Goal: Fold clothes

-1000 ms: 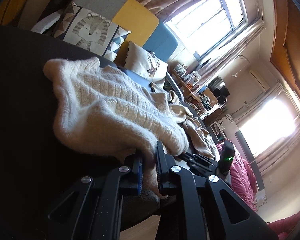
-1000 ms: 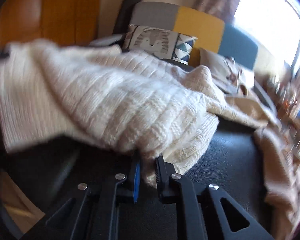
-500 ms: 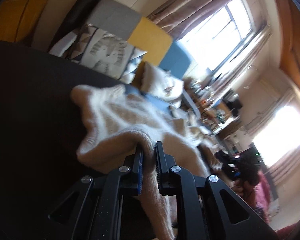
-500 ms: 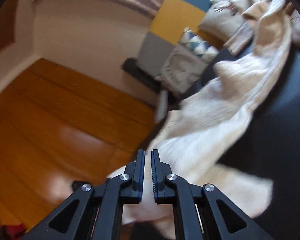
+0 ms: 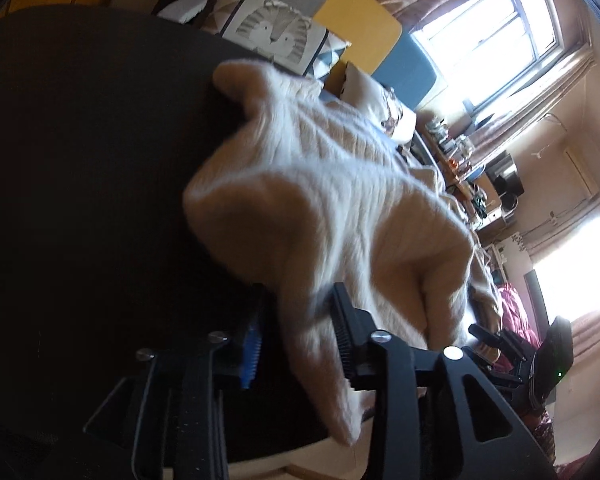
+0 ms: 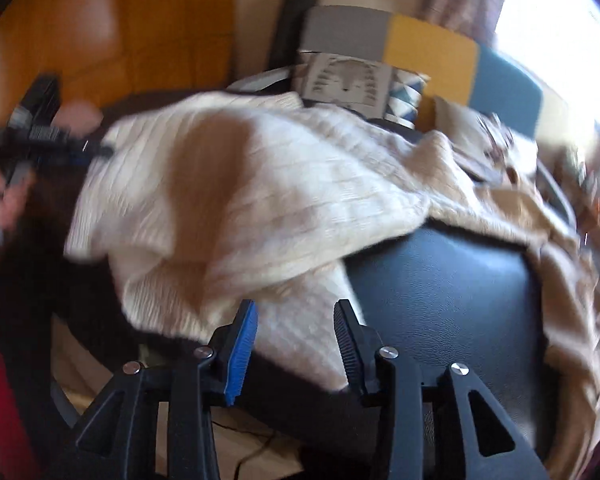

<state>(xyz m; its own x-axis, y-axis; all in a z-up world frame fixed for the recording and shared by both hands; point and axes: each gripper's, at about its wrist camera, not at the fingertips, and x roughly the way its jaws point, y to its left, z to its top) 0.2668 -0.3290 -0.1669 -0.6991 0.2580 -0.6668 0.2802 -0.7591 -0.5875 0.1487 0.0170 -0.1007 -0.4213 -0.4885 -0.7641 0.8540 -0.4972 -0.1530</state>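
We find both grippers releasing the cream knit sweater (image 5: 332, 200) that each had pinched a second ago. The left gripper (image 5: 296, 332), at the lower centre of its frame, has its jaws opening; a hanging fold of the sweater still runs between them, but the pads no longer press it. The right gripper (image 6: 296, 332) is likewise opening, with the sweater's hem (image 6: 300, 320) lying loose between its jaws. The sweater now rests bunched across the middle of both frames on the black leather seat (image 6: 440, 280), one edge draping off the near side. A tan garment (image 6: 560, 280) trails to the right. We judge that the carried edge has been laid down, so one fold is placed; the lie remains rumpled and wants smoothing.
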